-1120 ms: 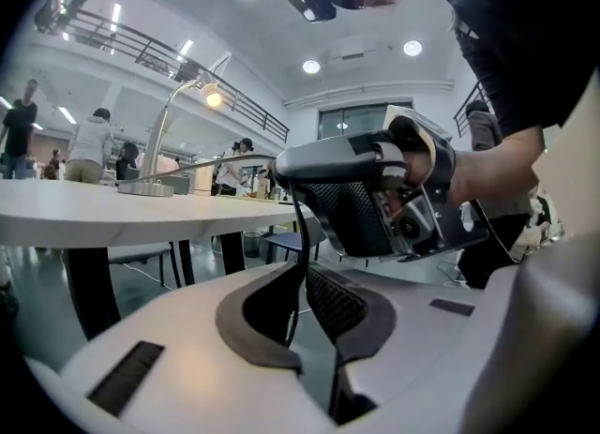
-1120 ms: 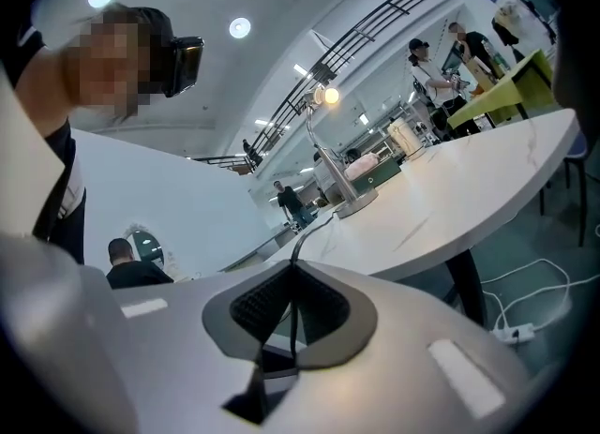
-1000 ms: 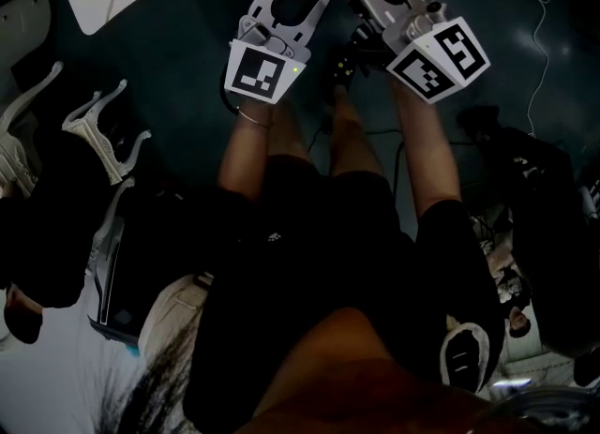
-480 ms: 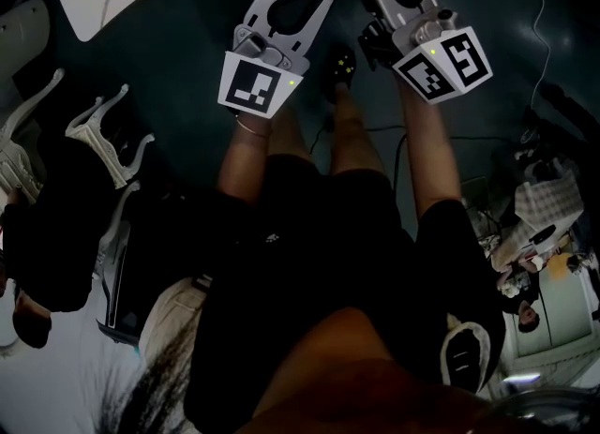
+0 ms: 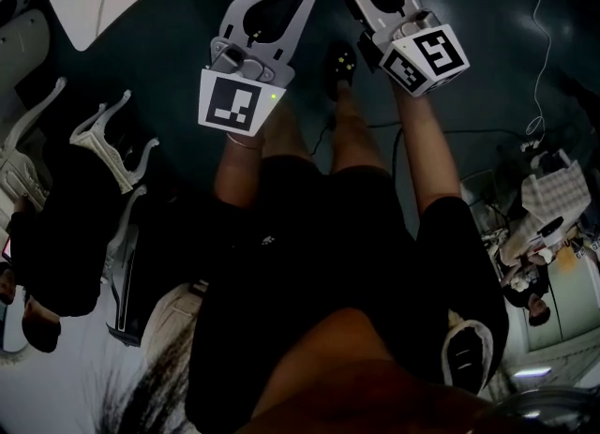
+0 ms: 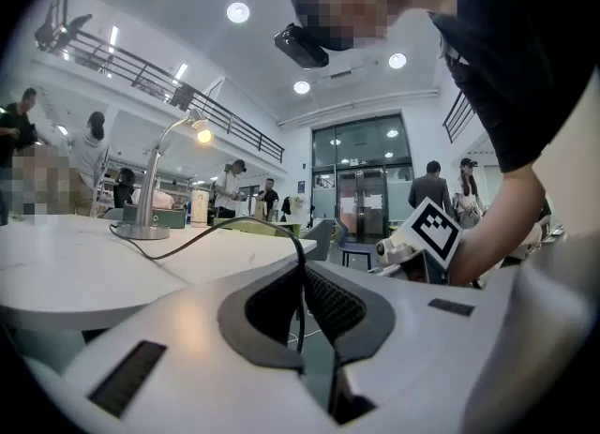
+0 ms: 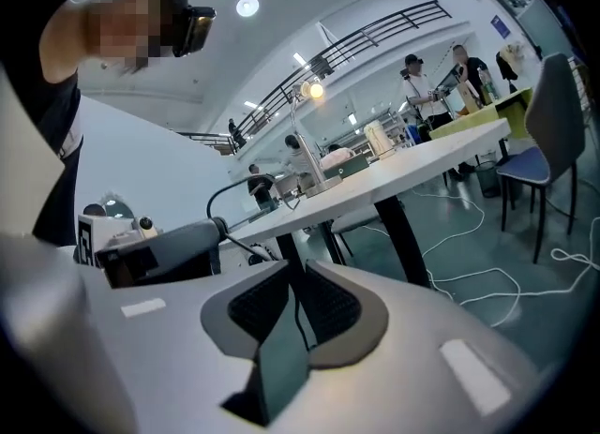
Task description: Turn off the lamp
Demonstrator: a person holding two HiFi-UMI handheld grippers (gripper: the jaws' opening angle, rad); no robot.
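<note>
Left gripper view sets the lit lamp [image 6: 150, 200] at far left, standing toward the far edge of the white desk [image 6: 84, 273], with its cable [image 6: 234, 226] trailing over the near edge. The lamp is well beyond the left gripper [image 6: 302, 268], whose jaws are pressed together on nothing. The right gripper [image 7: 292, 268] has just been easing its jaws apart. Its narrow slit is empty, and the lamp stands well ahead and above.

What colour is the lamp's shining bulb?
Warm yellow. The silver gooseneck desk lamp shows best in the left gripper view.
</note>
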